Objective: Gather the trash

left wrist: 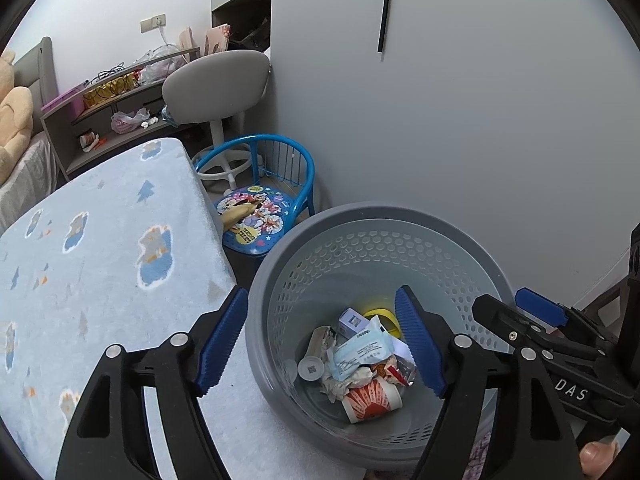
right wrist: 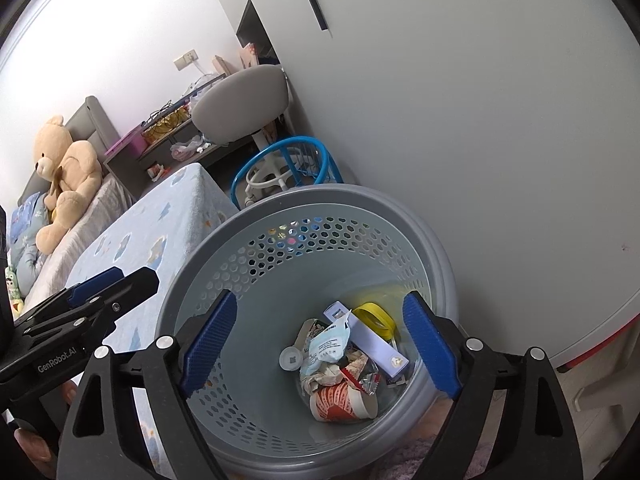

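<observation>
Both the left gripper (left wrist: 322,342) and right gripper (right wrist: 318,344) are gaping empty above the round grey perforated plastic bin (right wrist: 400,216). A crumpled red-and-white paper cup (right wrist: 342,402) is lying inside the bin among wrappers.

Grey bin (right wrist: 248,264), hexagon-perforated; red-white paper cup (right wrist: 344,402); yellow ring (right wrist: 376,316); pale blue blanket (left wrist: 100,248), cloud print.

black gripper (left wrist: 322,340) frames, blue ribbed pads (right wrist: 210,344) (silver screws)
</observation>
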A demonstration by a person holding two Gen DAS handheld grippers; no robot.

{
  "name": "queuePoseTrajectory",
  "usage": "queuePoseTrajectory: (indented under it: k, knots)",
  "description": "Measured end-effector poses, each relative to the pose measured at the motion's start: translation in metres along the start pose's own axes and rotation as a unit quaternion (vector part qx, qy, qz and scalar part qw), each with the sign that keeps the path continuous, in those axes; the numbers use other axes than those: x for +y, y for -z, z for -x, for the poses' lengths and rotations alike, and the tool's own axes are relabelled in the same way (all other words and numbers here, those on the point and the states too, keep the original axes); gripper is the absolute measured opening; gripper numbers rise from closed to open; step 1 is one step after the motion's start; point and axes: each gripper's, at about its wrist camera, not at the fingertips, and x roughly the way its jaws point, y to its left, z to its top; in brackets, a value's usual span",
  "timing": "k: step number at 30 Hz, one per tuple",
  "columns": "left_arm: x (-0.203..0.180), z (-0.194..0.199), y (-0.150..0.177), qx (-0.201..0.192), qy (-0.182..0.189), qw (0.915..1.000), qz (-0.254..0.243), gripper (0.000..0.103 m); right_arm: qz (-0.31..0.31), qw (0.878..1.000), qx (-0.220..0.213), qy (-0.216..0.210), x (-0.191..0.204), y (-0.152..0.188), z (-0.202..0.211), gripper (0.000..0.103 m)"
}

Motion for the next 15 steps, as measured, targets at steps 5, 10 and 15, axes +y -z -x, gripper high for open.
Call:
queuePoseTrajectory:
  k: [5,10,15]
  knots:
    - [0.0003,0.0034,-0.0005,-0.003,-0.004,1.0000,0.001,0.076,0.002,1.000,-0.003,0.004,0.0004,-0.0008,0.0029,0.089]
    - [-0.0002,0.0066,0.0000,-0.006,-0.012,0.9999,0.000,0.078,0.007,1.000,-0.005,0.009,0.0024,-0.0008,0.0050,0.091]
    - [0.0022,0.0082,-0.0003,-0.006,-0.017,0.9998,0.004,0.079,0.019,1.000,-0.007,0.018,0.0064,0.0007,0.0060,0.093]
